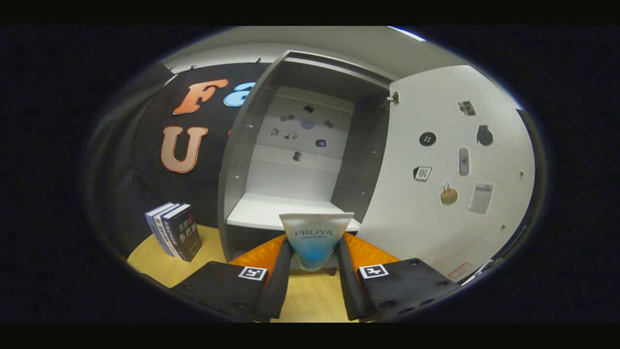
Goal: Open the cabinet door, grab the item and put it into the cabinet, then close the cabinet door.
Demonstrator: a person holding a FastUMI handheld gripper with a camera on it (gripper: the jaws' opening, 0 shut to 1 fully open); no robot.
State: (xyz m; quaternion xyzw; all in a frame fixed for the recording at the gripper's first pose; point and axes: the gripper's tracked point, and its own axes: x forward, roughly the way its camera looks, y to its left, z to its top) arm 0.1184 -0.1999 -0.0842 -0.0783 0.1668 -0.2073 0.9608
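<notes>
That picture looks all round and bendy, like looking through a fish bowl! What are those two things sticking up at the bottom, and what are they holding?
The camera rides on a hand-held tool called a gripper, so you see what it sees. Its lens bends everything round. The two fingers at the bottom work like tongs, and both press on a white and blue tube held between them. Just beyond the tube stands a cabinet with its white door swung open to one side and a white shelf inside. The cabinet sits on a wooden table, and some books stand upright beside it.
</notes>
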